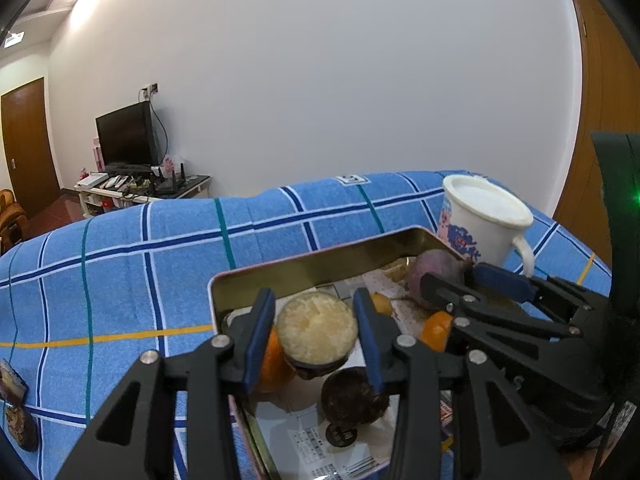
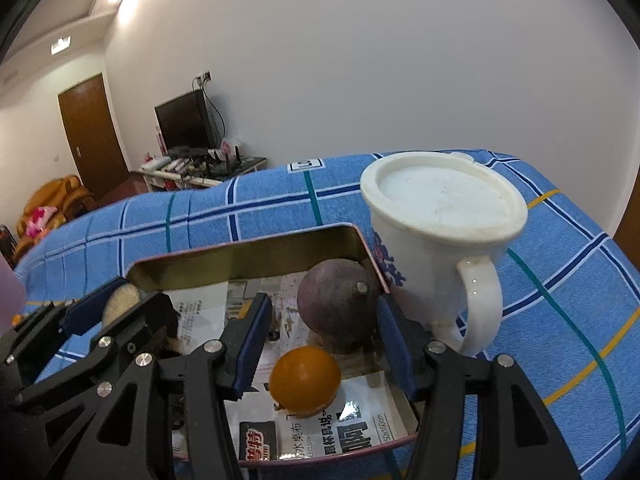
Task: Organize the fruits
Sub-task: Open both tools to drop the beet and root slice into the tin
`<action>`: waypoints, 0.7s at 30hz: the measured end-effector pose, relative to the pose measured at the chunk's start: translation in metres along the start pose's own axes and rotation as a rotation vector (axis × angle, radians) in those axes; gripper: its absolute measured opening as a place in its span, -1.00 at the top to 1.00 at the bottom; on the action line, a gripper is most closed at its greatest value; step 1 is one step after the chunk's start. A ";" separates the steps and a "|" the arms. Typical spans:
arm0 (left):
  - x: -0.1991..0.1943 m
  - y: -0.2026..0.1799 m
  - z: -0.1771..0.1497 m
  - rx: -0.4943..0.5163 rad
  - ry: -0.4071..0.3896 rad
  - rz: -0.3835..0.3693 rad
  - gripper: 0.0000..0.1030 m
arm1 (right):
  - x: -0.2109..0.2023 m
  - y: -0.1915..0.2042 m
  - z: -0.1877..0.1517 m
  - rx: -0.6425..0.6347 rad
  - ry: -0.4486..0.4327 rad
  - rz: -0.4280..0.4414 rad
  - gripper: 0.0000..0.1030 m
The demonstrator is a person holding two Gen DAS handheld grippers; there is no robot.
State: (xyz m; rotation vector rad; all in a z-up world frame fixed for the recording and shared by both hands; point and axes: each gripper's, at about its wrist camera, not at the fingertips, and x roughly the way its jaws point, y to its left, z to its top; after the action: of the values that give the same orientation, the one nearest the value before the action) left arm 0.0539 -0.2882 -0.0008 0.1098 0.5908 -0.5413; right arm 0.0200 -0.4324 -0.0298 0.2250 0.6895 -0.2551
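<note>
Fruits lie in an open metal tin [image 2: 256,254] that rests on a blue plaid cloth [image 1: 120,272], and we take the tin as our landmark. At its far right corner sits a round purple fruit [image 2: 334,304]; nearer the front edge lies a small orange fruit [image 2: 305,376]. On the tin's left side we find a halved fruit with pale pulp facing up [image 1: 317,328], a dark round fruit [image 1: 352,396] just in front of it, and an orange piece [image 1: 272,360] beside it. Printed paper lines the tin floor.

We record the left gripper [image 1: 316,338] over the tin's left half, its blue pads on either side of the halved fruit; the jaws stand slightly apart from it, and we see gaps at both pads, so it is not pinched. The right gripper [image 2: 324,344] hangs over the tin's right half, jaws spread, with the purple fruit and the orange fruit between the fingers and touched by neither pad that we can see.

Outside the tin's right wall, touching or just beside it, stands a white lidded mug [image 2: 440,248].
</note>
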 end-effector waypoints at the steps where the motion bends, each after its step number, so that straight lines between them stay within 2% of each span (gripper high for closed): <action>1: -0.002 0.000 0.000 -0.001 -0.005 0.001 0.06 | -0.001 -0.002 0.001 0.011 -0.007 0.006 -0.10; 4: -0.009 0.004 0.001 -0.022 -0.024 0.008 -0.31 | -0.008 -0.012 0.003 0.065 -0.034 0.037 -0.10; 6: -0.013 0.008 0.003 -0.050 -0.043 0.016 -0.80 | -0.014 -0.018 0.004 0.102 -0.065 0.056 -0.11; 8: -0.021 0.014 0.006 -0.081 -0.074 0.018 -1.00 | -0.020 -0.026 0.005 0.145 -0.098 0.083 -0.19; 9: -0.025 0.015 0.007 -0.087 -0.088 0.011 -1.00 | -0.024 -0.029 0.005 0.160 -0.118 0.095 -0.29; 12: -0.035 0.021 0.013 -0.082 -0.125 0.020 -1.00 | -0.036 -0.027 0.005 0.152 -0.184 0.095 -0.33; 17: -0.059 0.051 0.032 -0.112 -0.217 0.144 -1.00 | -0.068 -0.018 0.004 0.104 -0.331 -0.004 -0.35; 21: -0.077 0.082 0.037 -0.182 -0.253 0.221 -1.00 | -0.079 -0.017 0.003 0.103 -0.391 -0.042 -0.52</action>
State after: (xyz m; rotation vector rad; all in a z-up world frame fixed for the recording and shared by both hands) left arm 0.0610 -0.1925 0.0680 -0.0654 0.3724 -0.2790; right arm -0.0424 -0.4368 0.0215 0.2502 0.2945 -0.3635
